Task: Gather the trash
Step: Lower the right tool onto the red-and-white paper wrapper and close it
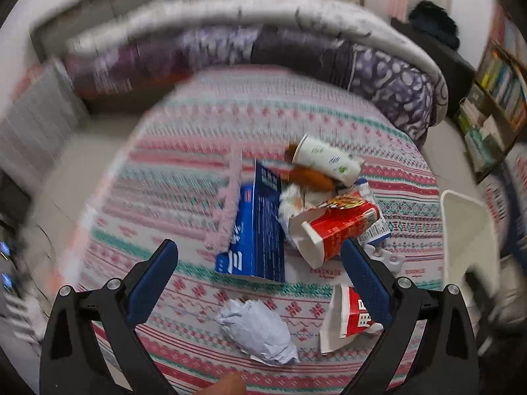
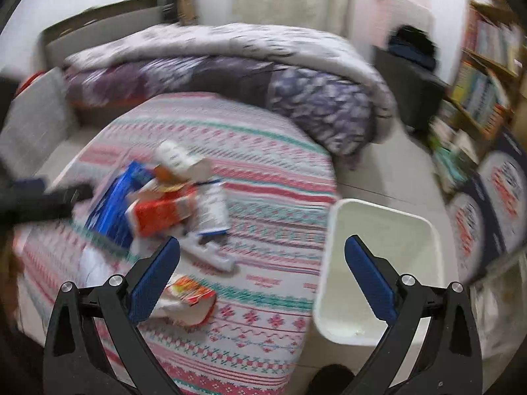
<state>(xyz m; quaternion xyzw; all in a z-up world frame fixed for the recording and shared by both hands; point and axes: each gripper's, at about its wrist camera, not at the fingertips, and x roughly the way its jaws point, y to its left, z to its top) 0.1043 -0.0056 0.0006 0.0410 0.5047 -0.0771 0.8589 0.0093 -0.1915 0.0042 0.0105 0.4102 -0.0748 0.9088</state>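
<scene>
Both grippers wide open, holding nothing. Left gripper (image 1: 260, 283) sits nearest the crumpled paper (image 1: 258, 330) by the bed's (image 1: 197, 125) near edge — between its fingers. Right gripper (image 2: 262, 278) is closer to the white bin (image 2: 378, 263), off the bed's right edge.
</scene>
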